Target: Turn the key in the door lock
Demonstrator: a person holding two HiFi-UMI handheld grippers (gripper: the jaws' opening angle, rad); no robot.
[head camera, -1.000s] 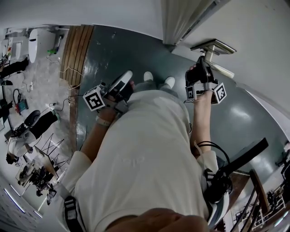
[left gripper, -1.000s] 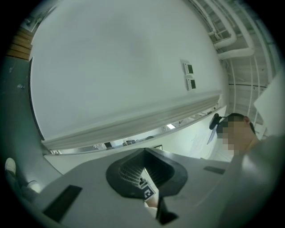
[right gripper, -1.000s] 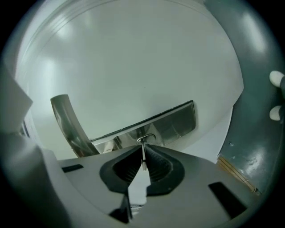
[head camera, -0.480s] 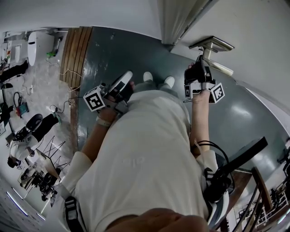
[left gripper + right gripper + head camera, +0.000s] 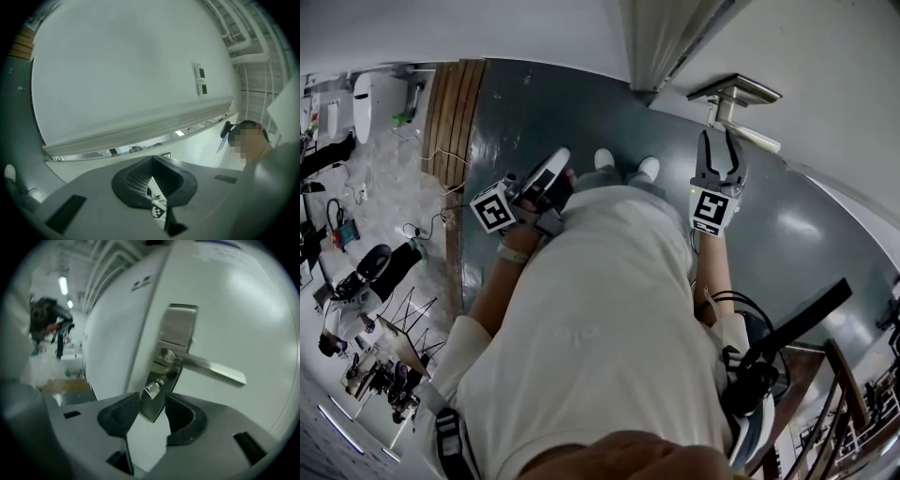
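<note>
Key [image 5: 153,389] sticks out of the lock plate [image 5: 178,329] on the door [image 5: 248,305], just under the handle [image 5: 211,366]. Its long axis runs out from the door toward the right tool [image 5: 151,412], and its flat head leans to the left. The jaws of this tool have just been opening; they stand wide on each side of the key, not pressing it. At the left, well apart from the door, the left tool [image 5: 151,177] has its jaws together on nothing.

We are seeing a pair of white shoes [image 5: 623,164] standing on the dark grey floor [image 5: 534,112], wooden planks [image 5: 455,112] lying at far left, and cables [image 5: 420,228] trailing across pale tiles [image 5: 384,169] left of them.
</note>
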